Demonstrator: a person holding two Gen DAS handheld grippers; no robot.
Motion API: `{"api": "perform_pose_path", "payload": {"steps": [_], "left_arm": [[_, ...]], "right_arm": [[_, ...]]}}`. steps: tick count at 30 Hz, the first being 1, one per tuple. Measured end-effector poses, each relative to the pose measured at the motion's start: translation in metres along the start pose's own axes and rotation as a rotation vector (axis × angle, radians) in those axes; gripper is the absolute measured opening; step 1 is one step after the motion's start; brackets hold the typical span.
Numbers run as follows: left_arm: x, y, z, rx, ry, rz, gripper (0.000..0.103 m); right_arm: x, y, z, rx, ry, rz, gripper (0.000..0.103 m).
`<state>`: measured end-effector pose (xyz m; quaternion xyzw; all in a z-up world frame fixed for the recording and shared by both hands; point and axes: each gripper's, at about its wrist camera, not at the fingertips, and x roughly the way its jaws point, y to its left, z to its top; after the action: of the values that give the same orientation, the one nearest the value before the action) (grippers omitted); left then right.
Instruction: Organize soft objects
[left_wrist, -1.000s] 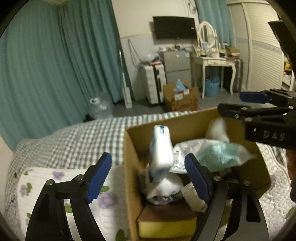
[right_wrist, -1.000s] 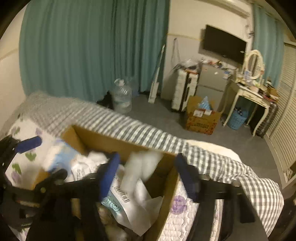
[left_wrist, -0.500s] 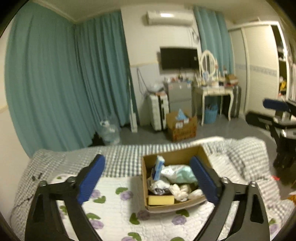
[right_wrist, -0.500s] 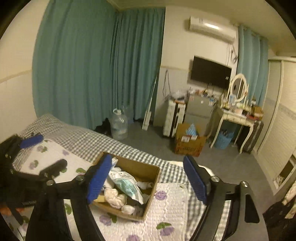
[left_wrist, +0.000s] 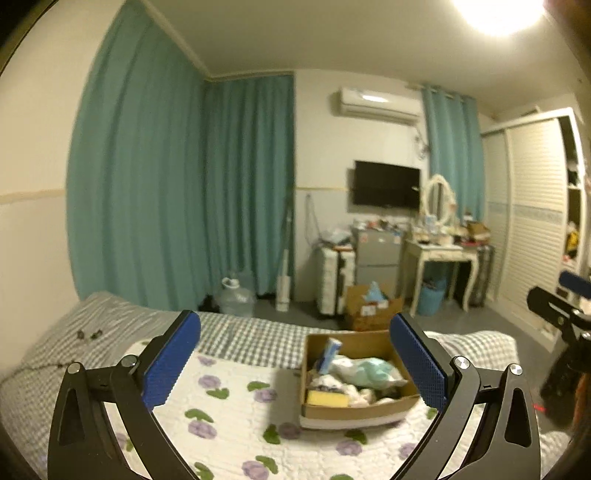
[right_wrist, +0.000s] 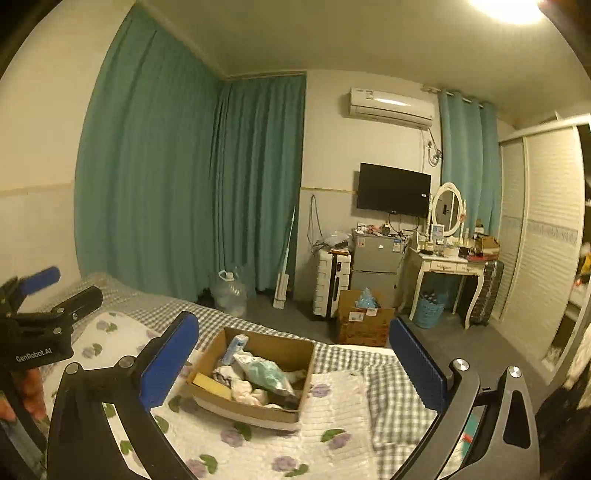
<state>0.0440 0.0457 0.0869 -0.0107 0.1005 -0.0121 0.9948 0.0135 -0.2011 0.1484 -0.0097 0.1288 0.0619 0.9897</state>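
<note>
A brown cardboard box (left_wrist: 376, 410) sits on the bed's white floral quilt (left_wrist: 236, 413). It holds several soft things: a yellow sponge (left_wrist: 327, 398), a pale green packet (left_wrist: 365, 371), a blue-white tissue pack (left_wrist: 330, 352) and white bundles. The box also shows in the right wrist view (right_wrist: 291, 356). My left gripper (left_wrist: 295, 362) is open and empty, held well above and back from the box. My right gripper (right_wrist: 293, 363) is open and empty too, also far back. Each gripper shows at the edge of the other's view.
A grey checked blanket (left_wrist: 251, 336) covers the bed's far part. Beyond the bed are teal curtains, a water jug (left_wrist: 236, 297), a suitcase (right_wrist: 330, 282), a small fridge, another cardboard box (right_wrist: 364, 321) on the floor, a white dressing table (right_wrist: 448, 269) and a wardrobe.
Both grippers have pulled up and far back from the box, which now looks small. Both stay open and empty. The box contents lie as before.
</note>
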Motion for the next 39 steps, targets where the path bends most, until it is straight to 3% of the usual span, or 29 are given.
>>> {"api": "perform_pose_path", "payload": {"steps": [2, 7, 13, 17, 39], "left_arm": [[0.015, 0.0, -0.021, -0.002, 0.01, 0.015, 0.103], [0.05, 0.002, -0.075, 0.014, 0.063, 0.051, 0.103], [0.065, -0.003, -0.11, 0.073, 0.14, 0.063, 0.103], [0.065, 0.0, -0.119, 0.074, 0.179, 0.057, 0.103], [0.063, 0.0, -0.123, 0.059, 0.183, 0.027, 0.103]], "right_arm": [[0.018, 0.0, -0.022, 0.036, 0.007, 0.029, 0.103], [0.073, -0.001, -0.089, 0.07, 0.073, -0.028, 0.103], [0.101, -0.002, -0.132, 0.059, 0.116, -0.054, 0.103], [0.104, -0.003, -0.141, 0.055, 0.141, -0.06, 0.103], [0.101, 0.005, -0.148, 0.032, 0.125, -0.068, 0.103]]}}
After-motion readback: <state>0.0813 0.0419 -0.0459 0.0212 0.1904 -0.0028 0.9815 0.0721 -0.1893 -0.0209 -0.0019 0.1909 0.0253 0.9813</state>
